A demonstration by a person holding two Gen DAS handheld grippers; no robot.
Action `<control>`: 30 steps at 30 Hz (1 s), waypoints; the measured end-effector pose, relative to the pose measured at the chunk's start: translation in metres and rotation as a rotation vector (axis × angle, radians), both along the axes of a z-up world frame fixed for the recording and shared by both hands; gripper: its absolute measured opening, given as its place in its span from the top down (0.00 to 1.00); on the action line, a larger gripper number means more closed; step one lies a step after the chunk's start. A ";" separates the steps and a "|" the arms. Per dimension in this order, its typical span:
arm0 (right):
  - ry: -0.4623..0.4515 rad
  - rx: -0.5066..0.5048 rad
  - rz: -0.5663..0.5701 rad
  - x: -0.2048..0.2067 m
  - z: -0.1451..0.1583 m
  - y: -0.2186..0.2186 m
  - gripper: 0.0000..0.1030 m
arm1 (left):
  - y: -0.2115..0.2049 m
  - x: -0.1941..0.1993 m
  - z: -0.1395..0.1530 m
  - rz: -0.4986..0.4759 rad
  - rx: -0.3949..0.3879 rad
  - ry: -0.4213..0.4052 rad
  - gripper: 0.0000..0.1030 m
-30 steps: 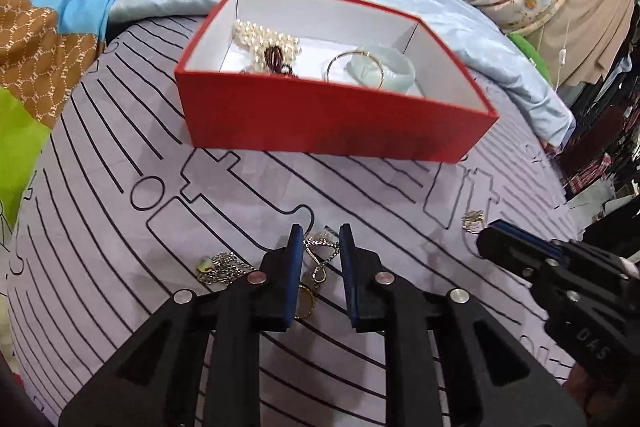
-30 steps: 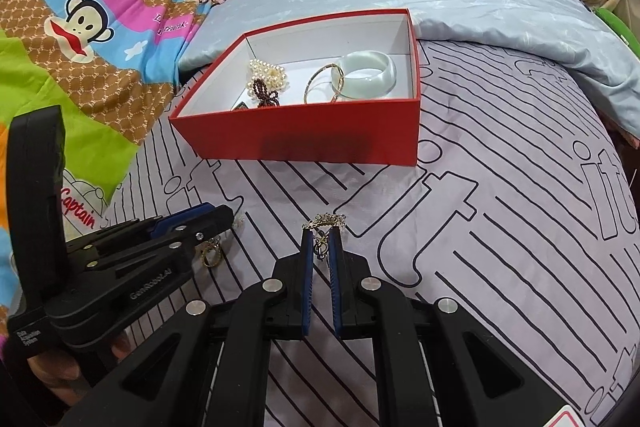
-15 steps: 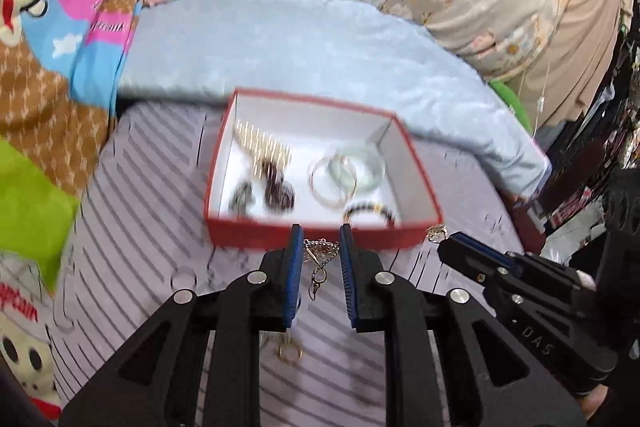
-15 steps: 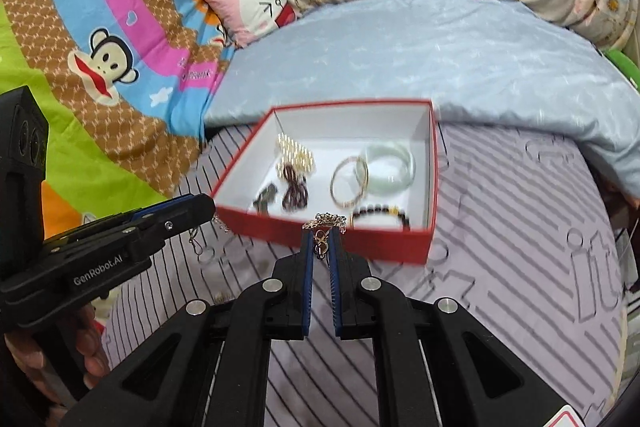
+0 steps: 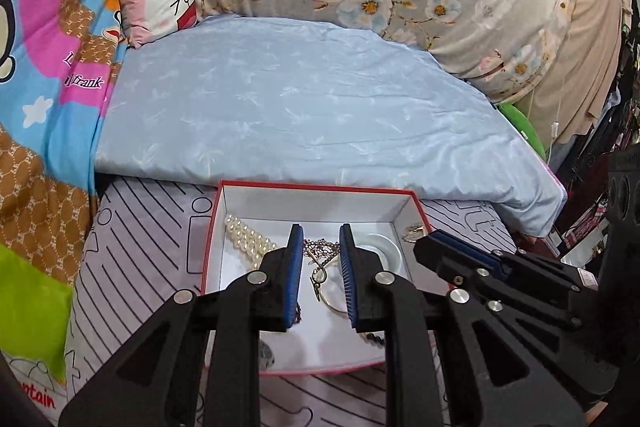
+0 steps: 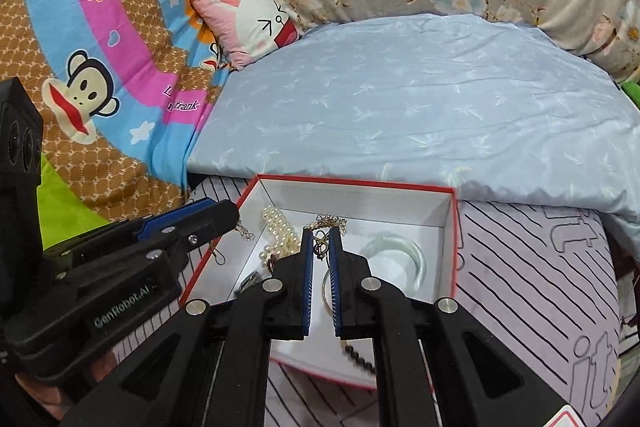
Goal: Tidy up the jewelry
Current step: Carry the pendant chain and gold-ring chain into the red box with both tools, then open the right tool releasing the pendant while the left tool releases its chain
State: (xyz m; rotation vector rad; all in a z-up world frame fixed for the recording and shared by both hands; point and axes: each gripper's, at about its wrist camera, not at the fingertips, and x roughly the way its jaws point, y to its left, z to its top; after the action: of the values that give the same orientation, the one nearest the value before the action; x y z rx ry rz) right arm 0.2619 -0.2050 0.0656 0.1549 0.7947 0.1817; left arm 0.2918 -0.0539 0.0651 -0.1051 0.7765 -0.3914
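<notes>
Left gripper [image 5: 320, 231]: poised over the red box [image 5: 316, 185], blue pads drawn in to a narrow gap and pinching a pale chain [image 5: 318, 253] strung across the tips. From there hangs down between the fingers, toggle clasp lowest, above the white floor of the box. Seen from the right wrist camera as pressed nearly together at 9 o'clock, just at the box's left rim, with a loose end of fine chain dangling below the tips.

Right gripper [image 6: 320, 233]: also over the box, narrower still, pads almost meeting and clamped on a gold chain [image 6: 320, 249]. Bunched above the tips at 12 o'clock, with a small clasp hanging in the slot between the pads. Not resting on the box floor as far as can be told.

Inside the box: pearl strand [image 6: 280, 223] toward 10 o'clock, pale green bangle [image 6: 400, 255] toward 3 o'clock, thin gold bangle [image 6: 326, 287] partly hidden behind the right fingers, dark bead bracelet [image 6: 356, 353] at 6 o'clock near the front wall. More dark pieces at 8 o'clock, too hidden to name.

Box set on a lilac sheet with black line print [image 6: 520, 267], touching the edge of a folded light blue quilt [image 5: 300, 99] at 12 o'clock.
</notes>
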 end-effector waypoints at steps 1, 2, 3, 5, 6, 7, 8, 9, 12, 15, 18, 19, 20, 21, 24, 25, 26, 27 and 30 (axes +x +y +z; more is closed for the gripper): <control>0.005 -0.003 0.002 0.006 -0.004 0.002 0.93 | -0.001 0.003 -0.002 0.004 0.002 0.003 0.83; 0.011 -0.002 0.003 0.011 -0.008 0.003 0.93 | -0.001 0.008 -0.006 0.009 0.000 0.008 0.83; 0.019 0.002 0.006 0.017 -0.012 0.004 0.93 | -0.001 0.014 -0.009 0.015 0.001 0.015 0.83; 0.028 0.001 0.009 0.025 -0.020 0.006 0.93 | -0.001 0.020 -0.016 0.022 0.005 0.023 0.83; 0.033 0.000 0.013 0.028 -0.023 0.007 0.93 | 0.000 0.022 -0.018 0.024 0.009 0.024 0.83; 0.039 -0.004 0.014 0.033 -0.027 0.009 0.93 | 0.000 0.024 -0.021 0.025 0.014 0.025 0.83; 0.044 -0.004 0.015 0.036 -0.030 0.010 0.93 | 0.000 0.026 -0.024 0.029 0.018 0.026 0.83; 0.048 -0.003 0.016 0.037 -0.033 0.010 0.93 | 0.001 0.029 -0.027 0.032 0.020 0.031 0.83; 0.059 0.001 0.014 0.044 -0.041 0.010 0.93 | 0.002 0.034 -0.036 0.036 0.019 0.048 0.83; 0.067 -0.003 0.015 0.048 -0.046 0.010 0.93 | 0.001 0.038 -0.042 0.043 0.028 0.057 0.83; 0.071 -0.008 0.015 0.049 -0.050 0.010 0.93 | 0.002 0.040 -0.047 0.051 0.036 0.060 0.82; 0.070 -0.008 0.013 0.050 -0.050 0.010 0.93 | 0.001 0.041 -0.048 0.054 0.038 0.063 0.82; 0.068 -0.009 0.009 0.049 -0.050 0.009 0.92 | 0.001 0.041 -0.050 0.055 0.041 0.066 0.82; 0.068 -0.010 0.005 0.048 -0.051 0.009 0.89 | 0.001 0.041 -0.051 0.062 0.049 0.065 0.82; 0.066 -0.017 0.000 0.045 -0.049 0.008 0.86 | 0.001 0.039 -0.053 0.078 0.075 0.062 0.77; 0.064 -0.023 -0.003 0.043 -0.048 0.008 0.85 | 0.001 0.038 -0.053 0.085 0.077 0.063 0.73; 0.060 -0.024 -0.008 0.041 -0.047 0.007 0.83 | 0.002 0.037 -0.053 0.089 0.078 0.063 0.71; 0.059 -0.022 -0.011 0.039 -0.046 0.005 0.82 | 0.002 0.036 -0.052 0.090 0.076 0.064 0.71; 0.053 -0.019 -0.017 0.029 -0.041 0.003 0.81 | 0.002 0.029 -0.049 0.091 0.079 0.059 0.70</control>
State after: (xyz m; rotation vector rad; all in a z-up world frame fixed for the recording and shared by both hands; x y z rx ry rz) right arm 0.2908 -0.2018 0.0243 0.1493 0.8475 0.1540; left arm 0.3211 -0.0519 0.0158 -0.0781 0.8410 -0.2717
